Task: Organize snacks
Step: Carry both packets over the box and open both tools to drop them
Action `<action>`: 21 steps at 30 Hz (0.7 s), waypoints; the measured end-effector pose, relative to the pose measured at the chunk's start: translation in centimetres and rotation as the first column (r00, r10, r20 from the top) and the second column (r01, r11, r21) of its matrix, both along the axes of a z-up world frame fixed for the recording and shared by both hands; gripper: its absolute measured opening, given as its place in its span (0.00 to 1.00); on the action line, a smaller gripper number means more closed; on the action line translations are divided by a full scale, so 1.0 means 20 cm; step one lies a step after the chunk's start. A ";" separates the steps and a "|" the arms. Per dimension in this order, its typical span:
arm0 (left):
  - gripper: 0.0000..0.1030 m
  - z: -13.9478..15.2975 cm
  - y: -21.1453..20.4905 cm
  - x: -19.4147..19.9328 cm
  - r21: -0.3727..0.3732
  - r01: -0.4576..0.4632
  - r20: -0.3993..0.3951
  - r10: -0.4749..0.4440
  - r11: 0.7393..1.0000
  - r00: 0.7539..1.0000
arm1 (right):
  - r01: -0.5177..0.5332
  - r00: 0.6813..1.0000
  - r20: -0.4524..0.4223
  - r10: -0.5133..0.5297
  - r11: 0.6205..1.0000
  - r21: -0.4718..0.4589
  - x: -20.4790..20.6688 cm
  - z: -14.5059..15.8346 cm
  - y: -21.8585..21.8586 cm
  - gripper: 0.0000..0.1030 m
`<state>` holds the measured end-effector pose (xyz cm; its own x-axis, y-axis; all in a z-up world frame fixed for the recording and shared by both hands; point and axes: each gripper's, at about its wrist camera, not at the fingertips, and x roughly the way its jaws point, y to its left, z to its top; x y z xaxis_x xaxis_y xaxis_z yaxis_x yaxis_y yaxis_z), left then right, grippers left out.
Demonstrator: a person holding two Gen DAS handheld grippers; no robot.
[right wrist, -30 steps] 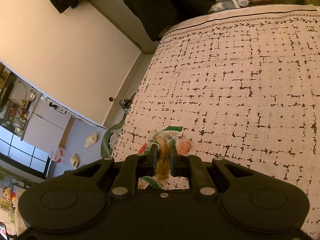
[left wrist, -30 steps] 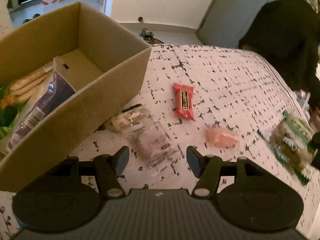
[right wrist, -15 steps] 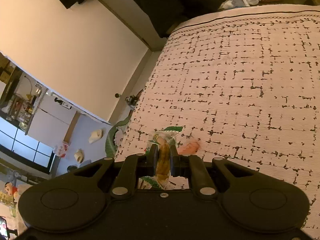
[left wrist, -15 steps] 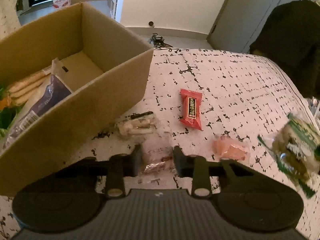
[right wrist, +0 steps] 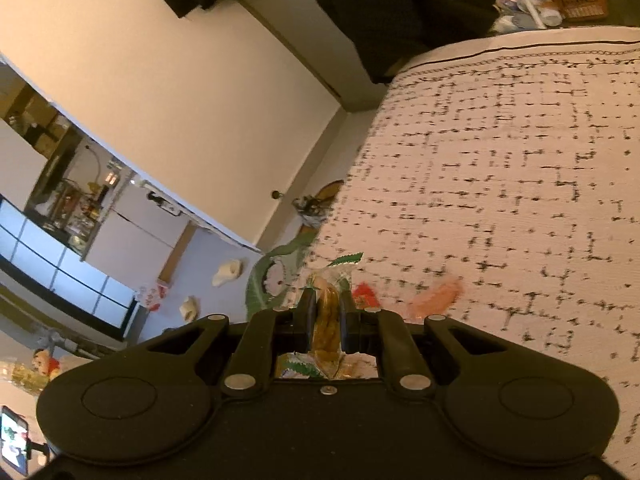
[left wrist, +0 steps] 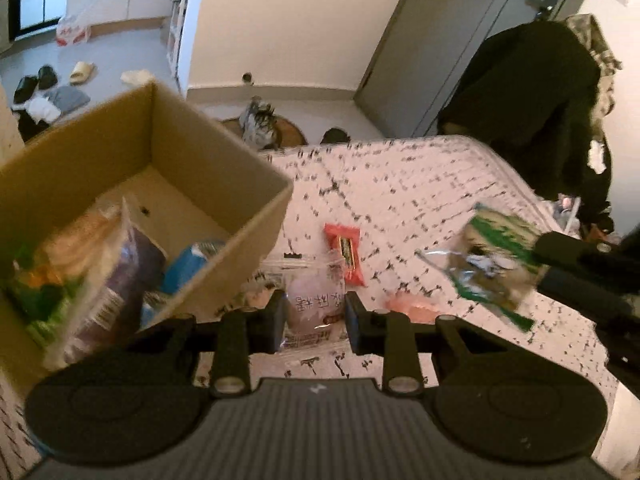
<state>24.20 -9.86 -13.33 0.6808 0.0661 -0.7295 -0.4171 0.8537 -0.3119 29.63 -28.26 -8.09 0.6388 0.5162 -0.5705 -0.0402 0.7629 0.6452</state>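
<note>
Surface: patterned bedcover (left wrist: 420,184) under my grippers.
Left gripper (left wrist: 314,314): I've pinched the clear purple snack packet (left wrist: 314,304), raised.
Right gripper (right wrist: 326,318): clamped on green-trimmed snack bag (left wrist: 496,264).
Left, farther: cardboard box (left wrist: 224,168), snacks inside.
Beyond: red bar (left wrist: 346,250) on cover.

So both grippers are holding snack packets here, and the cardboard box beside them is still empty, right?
Not quite. Both grips are right: the left gripper holds a clear packet and the right gripper a green-printed bag. But the cardboard box already holds several snacks, as the left wrist view shows.
</note>
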 end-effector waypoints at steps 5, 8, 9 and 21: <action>0.28 0.11 0.06 -0.06 0.015 0.020 0.048 -0.020 1.000 0.999 | -0.044 0.999 0.023 0.044 0.999 0.006 -0.03 0.02 0.11 0.12; 0.28 0.15 0.12 -0.09 0.025 0.013 0.065 -0.015 1.000 0.998 | -0.077 0.997 0.026 0.077 0.997 0.010 -0.05 0.02 0.17 0.12; 0.28 0.16 0.14 -0.09 0.025 0.008 0.068 -0.010 1.000 0.998 | -0.087 0.996 0.027 0.087 0.996 0.009 -0.06 0.02 0.19 0.12; 0.28 0.20 0.46 -0.17 0.031 -0.057 0.081 0.055 0.998 0.995 | -0.141 0.990 0.019 0.141 0.990 0.008 -0.10 -0.01 0.37 0.12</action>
<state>20.87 -0.65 -9.32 0.7316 0.1291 -0.6694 -0.4393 0.8402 -0.3180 27.57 -20.82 -8.35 0.5696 0.6069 -0.5543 -0.1586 0.7428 0.6504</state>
